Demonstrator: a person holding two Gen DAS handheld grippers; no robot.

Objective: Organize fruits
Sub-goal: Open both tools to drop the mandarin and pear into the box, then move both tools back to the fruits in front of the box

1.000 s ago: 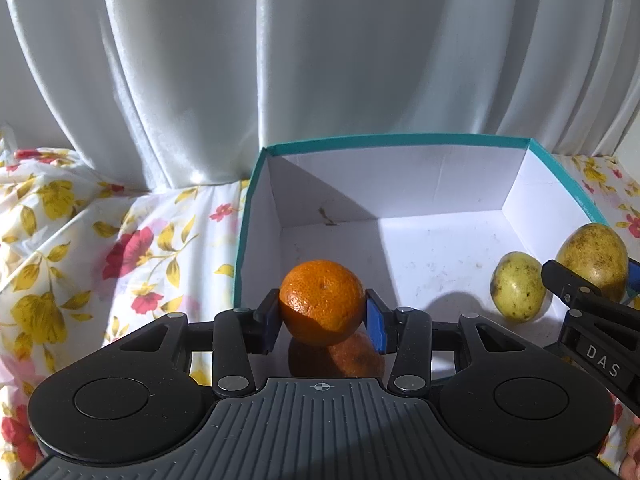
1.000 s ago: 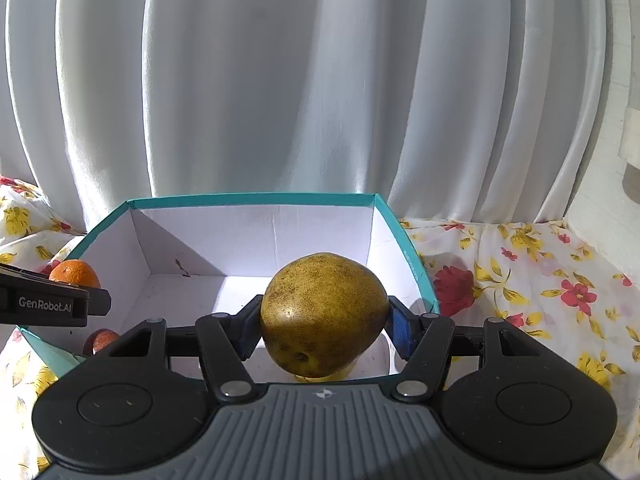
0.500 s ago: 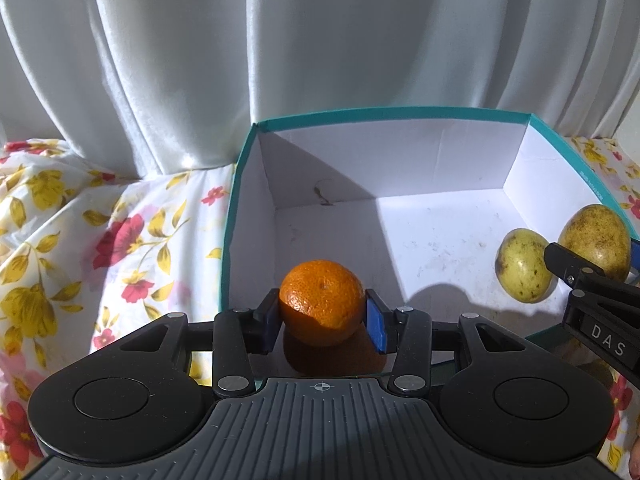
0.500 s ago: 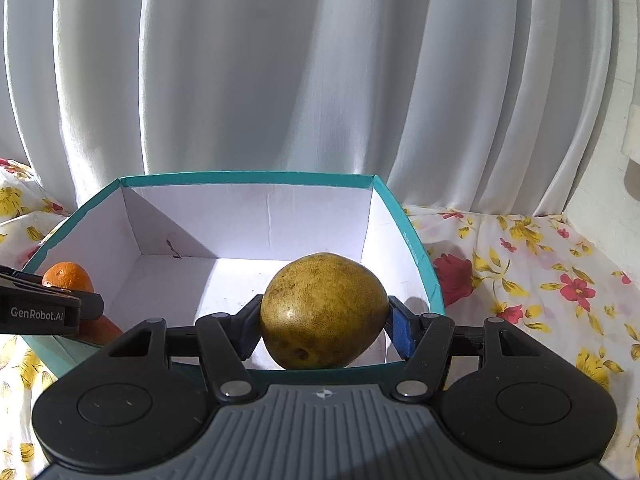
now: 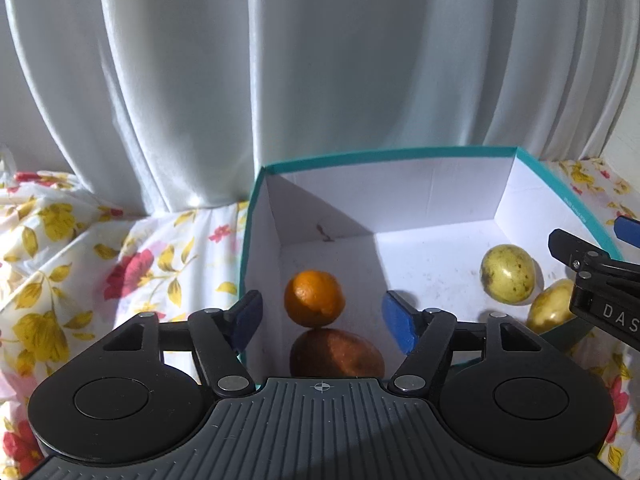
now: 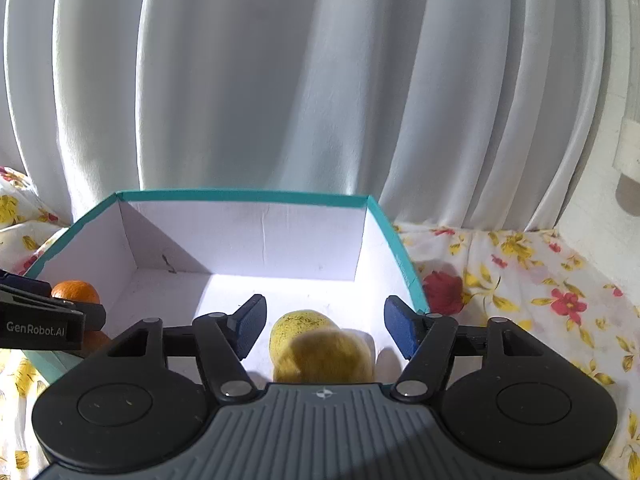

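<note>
A floral cloth (image 5: 120,272) in yellow and red is covering the surface, and a white pleated curtain (image 5: 320,60) is hanging behind it. A teal-rimmed box (image 5: 384,156) with white inner walls is sitting on the cloth. The left tongs (image 5: 322,322) are standing wide apart, gripping nothing; the orange (image 5: 314,299) is sitting free between them, low in the box near its left wall, above a darker reddish fruit (image 5: 336,354). The right tongs (image 6: 325,326) are also spread wide apart and holding nothing; a blurred yellow-brown fruit (image 6: 324,354) is lying just below them in the box, in front of a second yellow fruit (image 6: 298,320).
</note>
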